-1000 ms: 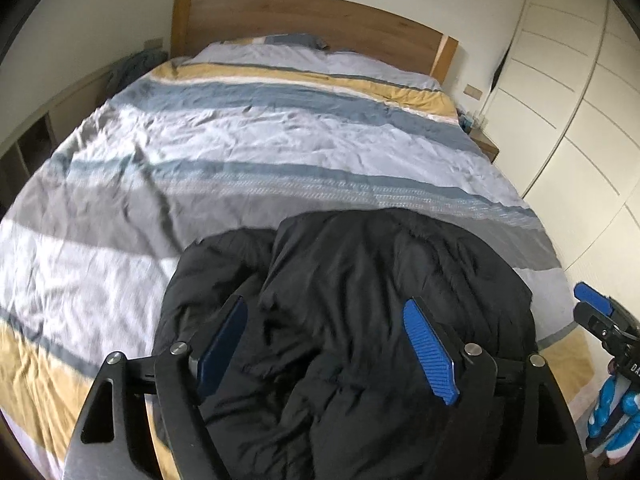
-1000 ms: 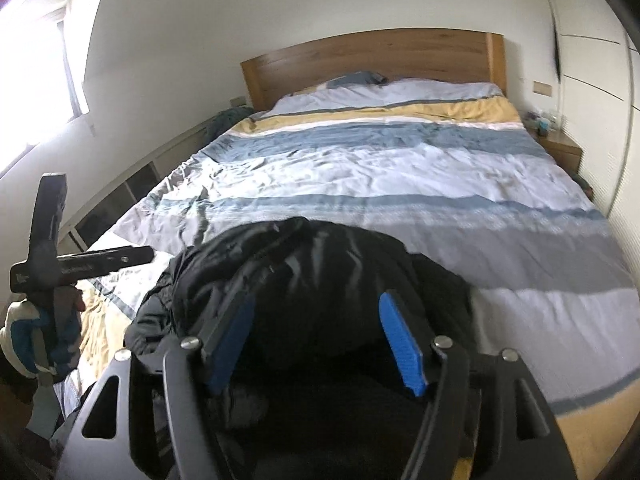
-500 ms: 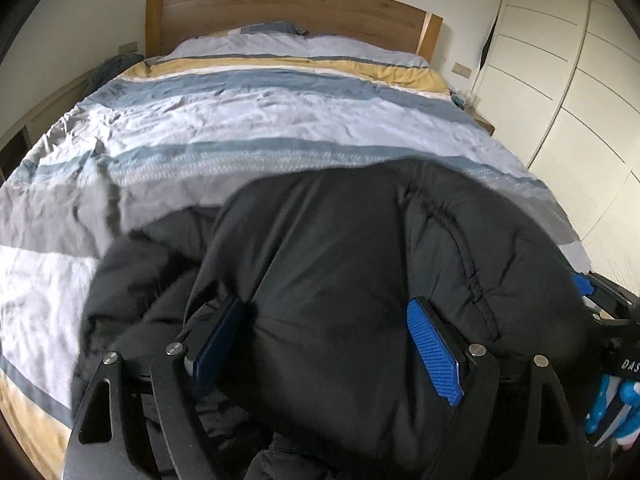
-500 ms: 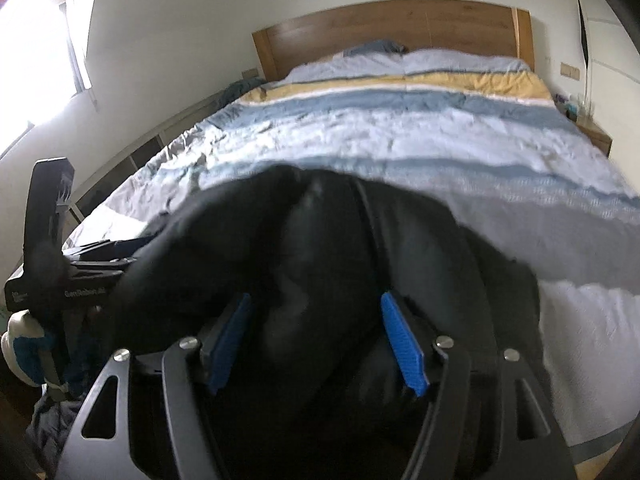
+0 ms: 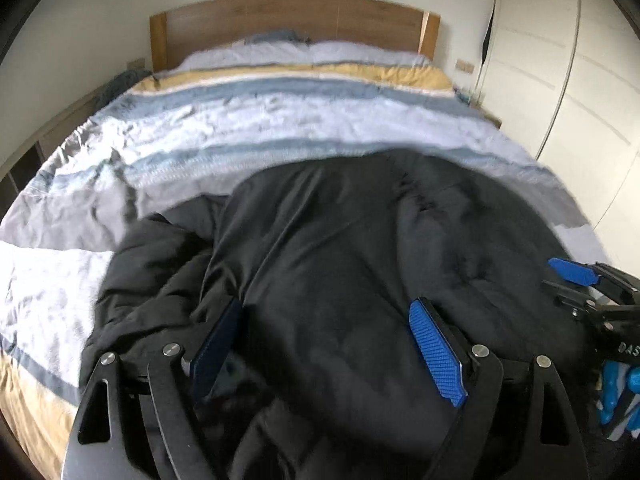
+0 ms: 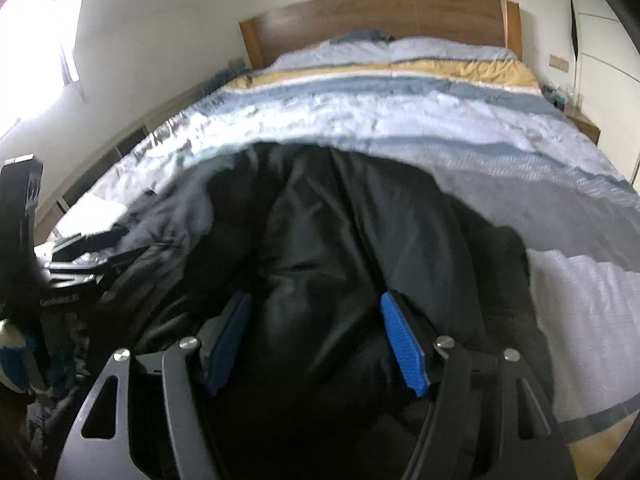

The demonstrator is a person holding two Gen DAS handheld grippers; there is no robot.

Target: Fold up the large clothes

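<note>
A large black puffy jacket (image 5: 360, 248) lies bunched at the foot of the bed and fills the lower half of both views; it also shows in the right wrist view (image 6: 340, 240). My left gripper (image 5: 328, 344) has its blue pads wide apart with jacket fabric bulging between them. My right gripper (image 6: 320, 336) stands the same way, pads apart with thick jacket fabric between them. The right gripper also shows at the right edge of the left wrist view (image 5: 580, 276); the left gripper shows at the left edge of the right wrist view (image 6: 60, 264).
The bed has a striped duvet (image 5: 248, 128) in white, blue, grey and yellow, and a wooden headboard (image 5: 296, 16). White wardrobe doors (image 5: 580, 80) stand to the right. A nightstand (image 6: 580, 120) is by the headboard. Low shelving (image 6: 100, 160) runs along the left wall.
Both grippers have moved forward and up with the jacket. The jacket has spread further up the bed and covers more of the duvet. The views are motion blurred.
</note>
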